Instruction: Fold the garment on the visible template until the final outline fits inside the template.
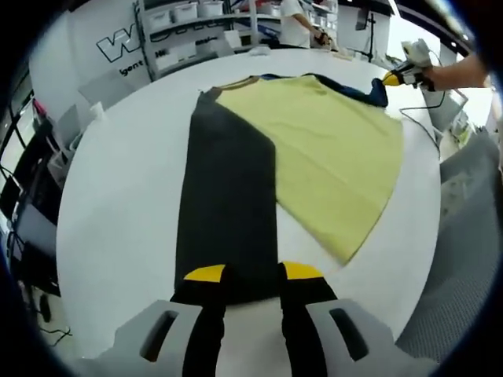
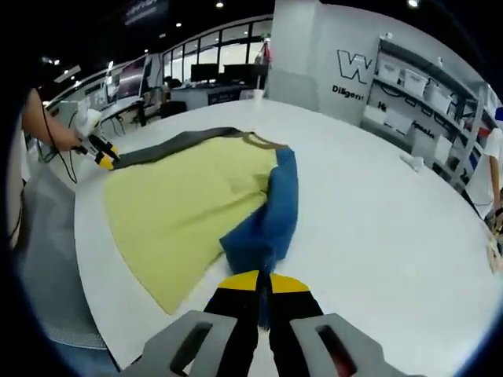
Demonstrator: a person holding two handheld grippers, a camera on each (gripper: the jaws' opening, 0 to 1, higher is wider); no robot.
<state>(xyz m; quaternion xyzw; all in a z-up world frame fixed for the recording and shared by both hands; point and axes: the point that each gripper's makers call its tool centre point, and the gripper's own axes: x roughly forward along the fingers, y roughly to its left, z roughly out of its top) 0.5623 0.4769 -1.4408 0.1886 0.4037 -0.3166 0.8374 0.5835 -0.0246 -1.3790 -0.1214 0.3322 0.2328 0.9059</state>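
Observation:
A yellow garment with a blue sleeve lies flat on the round white table. A long dark grey template runs along one side, partly under the garment. My left gripper stands open at the template's near end, its yellow tips apart over the dark edge. In the right gripper view my right gripper is shut on the blue sleeve, which is bunched and drawn away from the yellow garment. The left gripper sits at the far end of the template; the right gripper is across the garment.
The table edge curves close to the garment, with grey floor beyond. A small white object stands on the table. Shelves with bins and a white wall are behind. A person stands at the back.

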